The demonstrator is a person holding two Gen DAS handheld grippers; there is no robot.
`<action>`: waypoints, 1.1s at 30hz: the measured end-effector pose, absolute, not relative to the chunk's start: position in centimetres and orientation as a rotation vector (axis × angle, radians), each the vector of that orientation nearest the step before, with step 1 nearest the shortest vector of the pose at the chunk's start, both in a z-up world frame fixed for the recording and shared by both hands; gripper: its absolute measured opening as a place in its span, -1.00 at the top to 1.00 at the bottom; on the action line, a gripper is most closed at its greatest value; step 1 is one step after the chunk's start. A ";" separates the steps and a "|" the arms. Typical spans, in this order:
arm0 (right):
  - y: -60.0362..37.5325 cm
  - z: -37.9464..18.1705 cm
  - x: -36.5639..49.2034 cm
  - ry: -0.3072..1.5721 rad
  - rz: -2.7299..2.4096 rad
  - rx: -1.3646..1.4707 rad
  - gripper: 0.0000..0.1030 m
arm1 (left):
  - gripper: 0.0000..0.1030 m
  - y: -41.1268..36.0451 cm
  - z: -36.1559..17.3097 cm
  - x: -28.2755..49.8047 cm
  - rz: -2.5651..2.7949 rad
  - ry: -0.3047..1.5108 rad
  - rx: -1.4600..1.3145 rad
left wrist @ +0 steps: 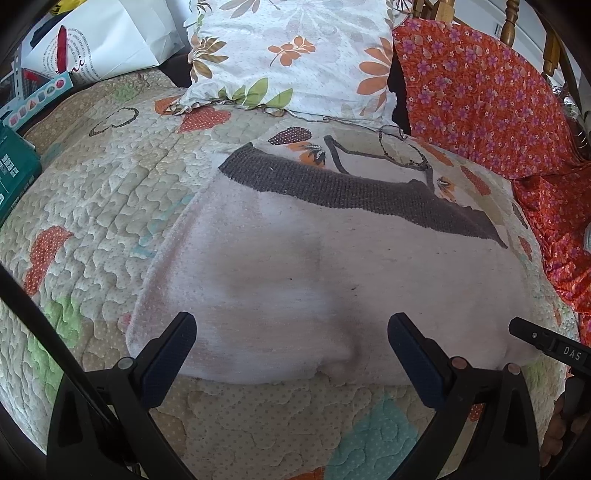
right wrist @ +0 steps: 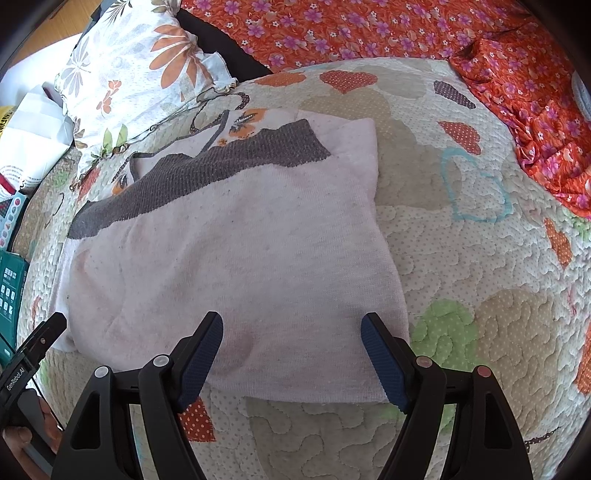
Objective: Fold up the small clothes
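Note:
A pale pink knitted garment [left wrist: 295,266] [right wrist: 236,266] with a dark grey ribbed band [left wrist: 354,192] [right wrist: 207,173] lies folded flat on the quilted bedspread [left wrist: 96,206] [right wrist: 472,266]. Under its far edge shows a white piece with orange flowers [left wrist: 314,153] [right wrist: 243,122]. My left gripper [left wrist: 291,325] hangs open over the garment's near edge, nothing between its fingers. My right gripper [right wrist: 291,325] is open too, above the near right corner of the garment. Neither grips the cloth. The other gripper shows at each view's side edge.
A floral pillow [left wrist: 295,55] [right wrist: 136,66] lies at the head of the bed. Orange flowered cloth [left wrist: 487,96] [right wrist: 369,29] covers the far right side. A green box [left wrist: 14,173] and white paper bags [left wrist: 103,40] sit at the left. A wooden chair back [left wrist: 513,22] stands behind.

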State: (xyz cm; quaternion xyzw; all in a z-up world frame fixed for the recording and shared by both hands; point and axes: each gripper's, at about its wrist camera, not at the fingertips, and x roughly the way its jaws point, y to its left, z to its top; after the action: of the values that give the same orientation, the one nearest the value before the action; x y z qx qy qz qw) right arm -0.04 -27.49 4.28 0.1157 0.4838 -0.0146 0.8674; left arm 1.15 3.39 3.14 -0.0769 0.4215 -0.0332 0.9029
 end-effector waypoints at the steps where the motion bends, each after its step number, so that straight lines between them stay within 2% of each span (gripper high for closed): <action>1: -27.5 4.3 0.0 1.013 -0.031 0.243 -0.59 | -1.00 3.5 3.1 1.1 -0.067 0.872 -0.159; 15: -27.1 3.9 0.2 1.019 -0.034 0.225 -0.62 | -1.00 4.6 2.9 1.2 -0.048 0.884 -0.166; 33: -27.0 4.6 0.1 0.986 -0.064 0.226 -0.62 | -1.00 3.2 2.4 1.0 -0.009 0.904 0.006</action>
State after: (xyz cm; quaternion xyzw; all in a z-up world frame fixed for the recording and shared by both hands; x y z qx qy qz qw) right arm 0.14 -26.96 4.56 0.1083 0.4724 -0.0304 0.8742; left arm 1.00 3.16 2.43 0.0031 0.4366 -0.0046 0.8996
